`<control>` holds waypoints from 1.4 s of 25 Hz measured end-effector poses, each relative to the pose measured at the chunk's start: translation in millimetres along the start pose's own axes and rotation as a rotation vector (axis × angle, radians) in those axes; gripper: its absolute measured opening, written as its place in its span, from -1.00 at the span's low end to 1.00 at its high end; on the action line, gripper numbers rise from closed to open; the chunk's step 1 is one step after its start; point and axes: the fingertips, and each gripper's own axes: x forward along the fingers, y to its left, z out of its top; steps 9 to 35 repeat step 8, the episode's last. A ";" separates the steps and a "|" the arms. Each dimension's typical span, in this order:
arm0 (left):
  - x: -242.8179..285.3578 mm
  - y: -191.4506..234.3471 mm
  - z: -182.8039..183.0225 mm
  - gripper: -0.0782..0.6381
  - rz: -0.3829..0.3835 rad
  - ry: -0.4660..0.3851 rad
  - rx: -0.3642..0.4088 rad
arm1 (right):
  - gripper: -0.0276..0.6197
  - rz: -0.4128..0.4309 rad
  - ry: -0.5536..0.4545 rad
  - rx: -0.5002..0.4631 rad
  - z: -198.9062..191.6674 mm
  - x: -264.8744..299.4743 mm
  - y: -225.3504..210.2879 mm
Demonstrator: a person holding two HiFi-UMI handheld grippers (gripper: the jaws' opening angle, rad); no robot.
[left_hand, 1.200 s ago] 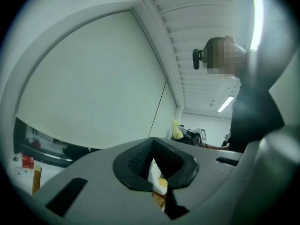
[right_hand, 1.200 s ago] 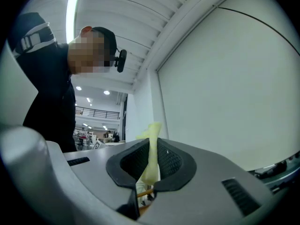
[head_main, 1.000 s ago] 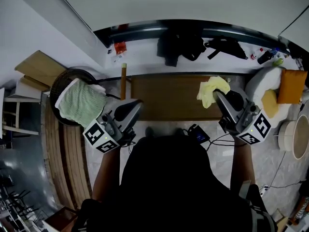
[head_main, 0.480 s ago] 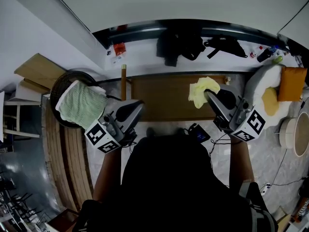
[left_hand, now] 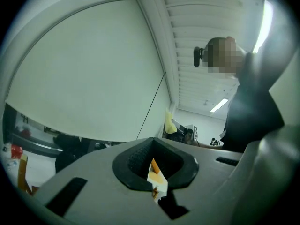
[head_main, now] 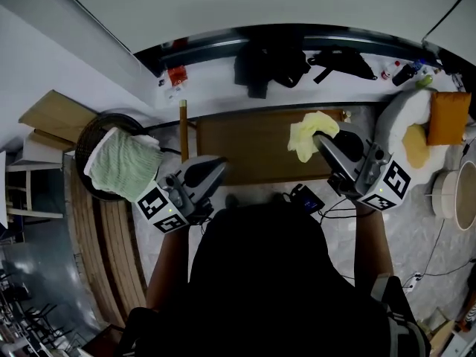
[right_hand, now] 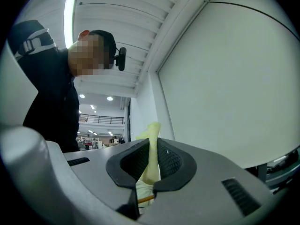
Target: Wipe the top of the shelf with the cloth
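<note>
Across the shelf top point(head_main: 249, 155): bare brown board; the wiping looks barely begun, with most of it left to cover.
Right gripper point(head_main: 321, 141): fingers clamped on the cloth point(head_main: 309, 132).
Left gripper point(head_main: 214, 171): fingers together, empty, by the front edge.
Cloth: yellow, bunched, over the shelf's right part.

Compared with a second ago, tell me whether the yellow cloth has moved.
Yes. The yellow cloth, shut in the right gripper, has slid left along the shelf top, away from its right end.
</note>
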 end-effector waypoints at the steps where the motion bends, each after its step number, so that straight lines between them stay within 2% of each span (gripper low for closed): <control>1: 0.1 1.0 -2.4 -0.75 -0.008 0.004 -0.002 | -0.78 0.002 0.001 -0.006 -1.1 0.8 0.9; 4: -1.3 4.9 -11.6 -0.75 -0.029 0.035 -0.016 | -0.78 0.008 0.017 -0.015 -7.4 2.3 5.4; 8: -9.7 21.3 -14.1 -0.75 -0.013 0.068 -0.039 | -0.78 0.003 0.058 -0.011 -15.6 8.7 10.2; 35: -9.7 21.3 -14.1 -0.75 -0.013 0.068 -0.039 | -0.78 0.003 0.058 -0.011 -15.6 8.7 10.2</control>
